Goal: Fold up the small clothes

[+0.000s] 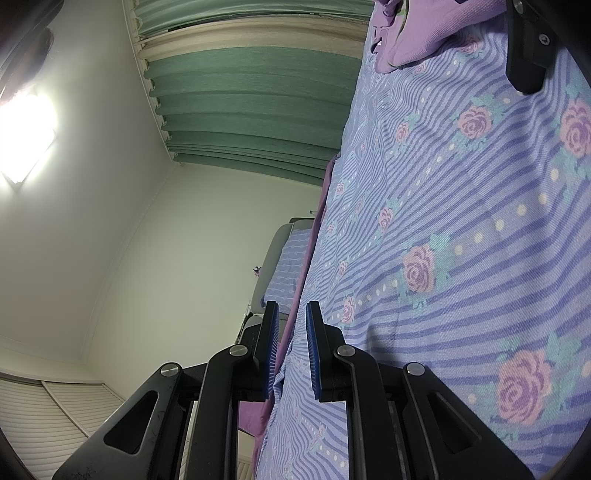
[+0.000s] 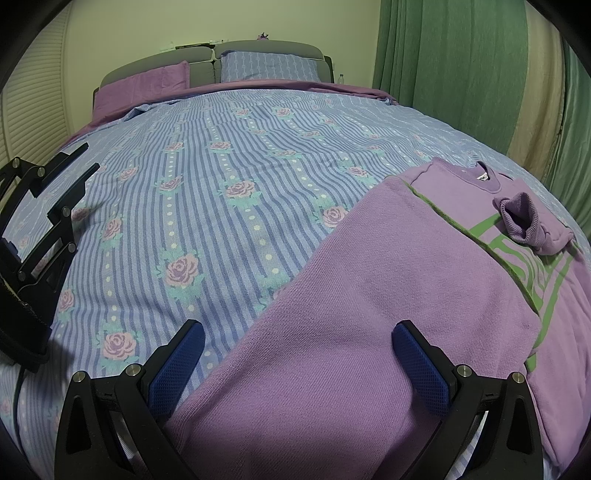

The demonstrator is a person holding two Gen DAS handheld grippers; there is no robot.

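A purple sweater with a green print lies on the floral bedspread at the right. One side is folded over its front, and a sleeve cuff rests on the chest near the collar. My right gripper is open wide, tilted down over the folded part near the hem, with the fabric lying between its fingers. My left gripper hovers level over the bed's left side, apart from the sweater. In the left wrist view, which is rolled sideways, it is shut with nothing between its pads, and the sweater shows at the top.
The striped rose bedspread covers a wide bed. Two pillows lean on a grey headboard at the far end. Green curtains hang to the right, a slatted door stands to the left. A bright lamp glares.
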